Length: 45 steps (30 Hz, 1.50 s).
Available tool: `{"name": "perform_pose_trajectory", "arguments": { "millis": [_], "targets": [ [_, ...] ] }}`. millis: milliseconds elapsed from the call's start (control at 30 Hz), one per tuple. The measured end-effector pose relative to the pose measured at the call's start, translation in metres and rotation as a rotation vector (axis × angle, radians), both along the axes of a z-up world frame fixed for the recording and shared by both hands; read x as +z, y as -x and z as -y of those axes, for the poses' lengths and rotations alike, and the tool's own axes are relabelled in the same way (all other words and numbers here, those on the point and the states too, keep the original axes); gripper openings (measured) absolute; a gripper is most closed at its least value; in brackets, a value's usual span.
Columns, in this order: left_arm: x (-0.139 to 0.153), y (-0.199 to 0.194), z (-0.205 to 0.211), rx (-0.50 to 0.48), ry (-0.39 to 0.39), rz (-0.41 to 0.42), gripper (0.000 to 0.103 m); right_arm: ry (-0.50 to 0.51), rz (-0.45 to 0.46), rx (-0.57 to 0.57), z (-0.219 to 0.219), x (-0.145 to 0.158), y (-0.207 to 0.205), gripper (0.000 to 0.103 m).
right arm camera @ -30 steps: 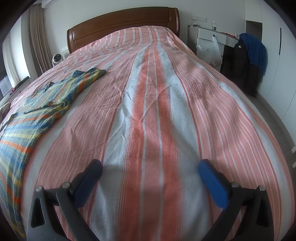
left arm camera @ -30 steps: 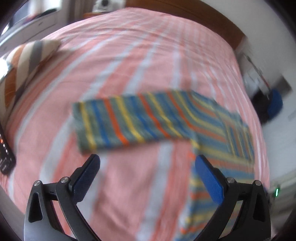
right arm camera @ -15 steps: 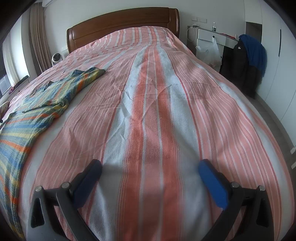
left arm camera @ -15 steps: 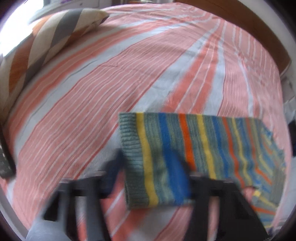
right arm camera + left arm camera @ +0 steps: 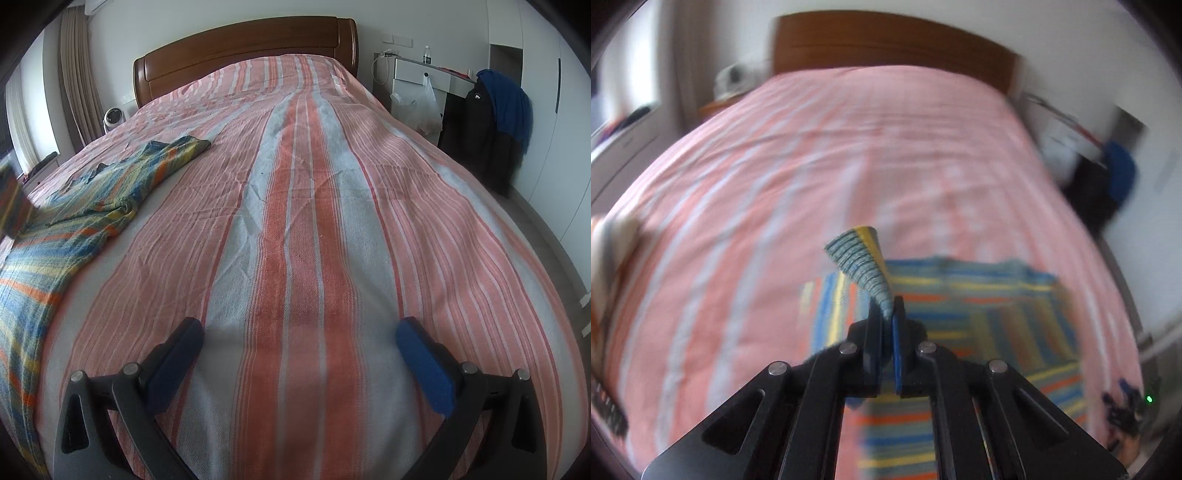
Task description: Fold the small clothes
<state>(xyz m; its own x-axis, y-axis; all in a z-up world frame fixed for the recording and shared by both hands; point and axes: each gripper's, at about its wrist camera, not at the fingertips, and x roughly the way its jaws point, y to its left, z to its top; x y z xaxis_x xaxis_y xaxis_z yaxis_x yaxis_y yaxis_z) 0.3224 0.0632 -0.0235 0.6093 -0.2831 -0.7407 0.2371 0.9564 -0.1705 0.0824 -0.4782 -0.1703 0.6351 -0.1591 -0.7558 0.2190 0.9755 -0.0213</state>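
Black gripper (image 5: 299, 354), blue pads (image 5: 424, 369)

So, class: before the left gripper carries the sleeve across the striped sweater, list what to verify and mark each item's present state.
1. Left gripper shut on the sleeve cuff: ok.
2. Cuff lifted off the bedspread: ok.
3. Striped sweater body lying flat: cannot tell, since the left wrist view is blurred.
4. Right gripper open and holding nothing: ok.
5. Right gripper pinning the sweater body: not ok; its fingers sit over bare bedspread, apart from the sweater.
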Motion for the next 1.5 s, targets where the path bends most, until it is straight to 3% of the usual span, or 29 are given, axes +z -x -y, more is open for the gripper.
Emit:
{"name": "perform_pose_trajectory", "arguments": {
  "millis": [67, 133, 200, 233, 333, 500, 567, 633, 667, 733, 800, 867, 933, 1100, 1267, 1500],
  "targets": [
    [-0.005, -0.003, 0.041, -0.06, -0.012, -0.002, 0.005, 0.002, 0.0, -0.001, -0.001, 0.0, 0.0, 0.103],
    [-0.022, -0.004, 0.08, -0.117, -0.045, -0.027, 0.018, 0.0, 0.001, -0.001, 0.0, 0.0, 0.0, 0.103],
    [-0.046, -0.005, 0.106, -0.147, -0.084, -0.088, 0.084, 0.0, 0.001, -0.001, 0.0, 0.0, 0.0, 0.103],
    [-0.056, -0.004, 0.113, -0.133, -0.11, -0.105, 0.091, -0.001, 0.002, -0.001, 0.0, 0.0, 0.0, 0.103],
    [-0.07, -0.006, 0.107, -0.109, -0.086, -0.106, 0.09, -0.001, 0.002, -0.001, 0.001, 0.0, 0.0, 0.103],
    [-0.098, -0.01, 0.057, 0.061, -0.036, -0.129, 0.097, -0.001, 0.008, -0.001, -0.001, 0.0, 0.001, 0.103],
    [-0.13, -0.006, 0.042, 0.112, -0.081, -0.182, 0.097, -0.001, 0.01, -0.001, -0.001, 0.0, 0.001, 0.103],
    [-0.159, -0.001, 0.039, 0.125, -0.181, -0.222, 0.097, 0.0, 0.01, 0.0, -0.001, 0.0, 0.0, 0.103],
    [-0.164, 0.008, 0.039, 0.103, -0.223, -0.177, 0.097, 0.0, 0.01, 0.0, -0.001, 0.0, 0.001, 0.103],
    [-0.156, 0.02, 0.039, 0.095, -0.259, -0.143, 0.098, 0.001, 0.009, 0.0, -0.002, 0.0, 0.001, 0.103],
    [-0.141, 0.033, 0.033, 0.092, -0.231, -0.158, 0.098, 0.001, 0.008, 0.0, -0.002, 0.0, 0.0, 0.103],
    [-0.124, 0.053, 0.02, 0.079, -0.181, -0.117, 0.098, 0.0, 0.009, 0.0, -0.002, 0.0, 0.001, 0.103],
    [-0.11, 0.08, 0.005, 0.08, -0.185, -0.081, 0.098, -0.001, 0.01, 0.0, -0.002, 0.0, 0.001, 0.103],
    [-0.09, 0.151, -0.029, 0.099, -0.2, -0.08, 0.098, -0.002, 0.012, 0.0, -0.003, 0.001, 0.0, 0.103],
    [-0.072, 0.2, -0.052, 0.132, -0.202, -0.039, 0.098, 0.006, 0.0, 0.0, -0.004, 0.0, 0.0, 0.103],
    [-0.059, 0.234, -0.076, 0.216, -0.03, 0.006, 0.101, 0.011, -0.006, -0.001, -0.005, 0.0, -0.002, 0.103]
  ]
}}
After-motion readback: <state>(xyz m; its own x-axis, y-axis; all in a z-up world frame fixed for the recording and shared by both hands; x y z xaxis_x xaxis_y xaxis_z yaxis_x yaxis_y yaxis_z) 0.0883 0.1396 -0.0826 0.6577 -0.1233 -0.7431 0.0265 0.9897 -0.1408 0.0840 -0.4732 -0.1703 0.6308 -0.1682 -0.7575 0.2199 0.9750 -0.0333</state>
